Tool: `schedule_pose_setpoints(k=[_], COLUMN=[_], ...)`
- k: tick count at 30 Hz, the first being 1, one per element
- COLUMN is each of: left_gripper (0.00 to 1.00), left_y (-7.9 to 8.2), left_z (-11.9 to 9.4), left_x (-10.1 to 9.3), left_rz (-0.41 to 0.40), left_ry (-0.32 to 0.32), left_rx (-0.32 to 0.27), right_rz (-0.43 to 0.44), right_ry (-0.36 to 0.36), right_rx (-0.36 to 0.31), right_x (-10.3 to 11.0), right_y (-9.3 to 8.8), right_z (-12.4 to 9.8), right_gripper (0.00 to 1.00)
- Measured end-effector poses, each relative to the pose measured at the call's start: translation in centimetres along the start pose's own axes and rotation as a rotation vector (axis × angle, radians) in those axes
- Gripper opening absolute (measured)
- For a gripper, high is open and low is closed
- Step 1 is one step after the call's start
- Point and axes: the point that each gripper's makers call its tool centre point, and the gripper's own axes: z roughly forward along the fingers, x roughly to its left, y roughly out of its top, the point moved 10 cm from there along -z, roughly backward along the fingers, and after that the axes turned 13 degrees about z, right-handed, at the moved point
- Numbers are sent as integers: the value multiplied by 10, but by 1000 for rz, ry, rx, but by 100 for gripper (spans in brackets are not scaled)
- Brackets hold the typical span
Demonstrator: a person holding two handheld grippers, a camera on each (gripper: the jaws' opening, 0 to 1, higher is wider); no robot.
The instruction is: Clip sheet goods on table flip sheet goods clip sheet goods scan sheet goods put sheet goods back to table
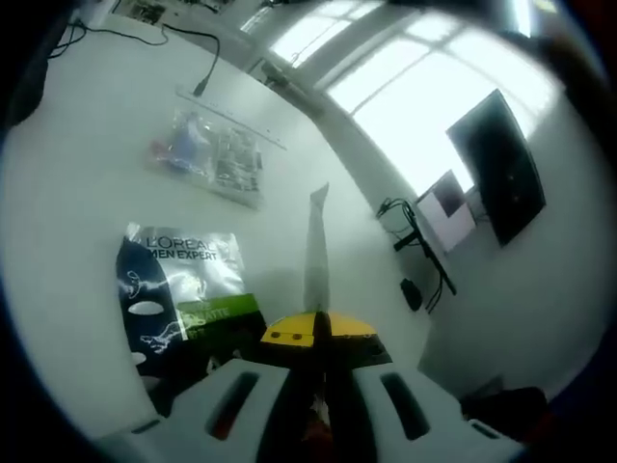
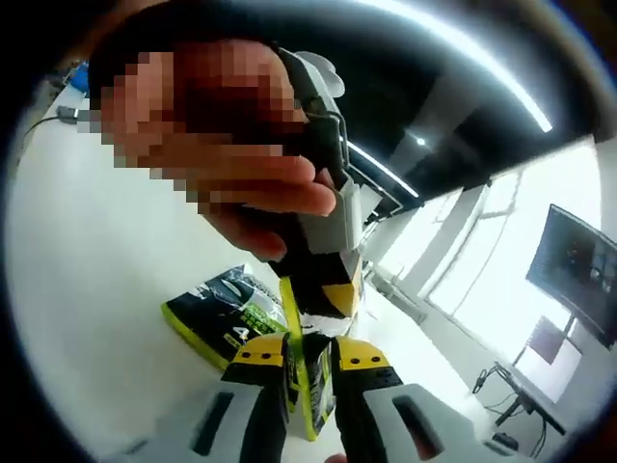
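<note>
Both grippers pinch one thin sheet pack edge-on, lifted off the white table (image 1: 77,193). Left gripper (image 1: 320,333) jaws shut on sheet pack (image 1: 316,246); L'Oreal pack (image 1: 178,289) lies just left, clear bag (image 1: 207,154) farther ahead. Right gripper (image 2: 308,362) clamps same pack.

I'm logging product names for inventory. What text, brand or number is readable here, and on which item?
"L'OREAL MEN EXPERT": on the silver, dark-blue and green sachet lying on the white table.
Green band text on that sachet: too blurred.
Clear plastic packet: print too small.
Yellow-green sachet edge between the right gripper jaws: unreadable.
</note>
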Motion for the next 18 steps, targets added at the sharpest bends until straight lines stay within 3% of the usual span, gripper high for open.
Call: schedule_pose_setpoints(k=[9, 18], left_gripper=[0, 0], left_y=[0, 3], left_z=[-1, -1], left_x=[1, 0], left_rz=[43, 80], left_ry=[22, -14], left_rx=[-9, -3], right_rz=[14, 14], right_ry=[-3, 4], right_rx=[-9, -24], right_x=[-5, -11], right_y=[-1, -1], right_z=[-2, -4], right_gripper=[0, 0])
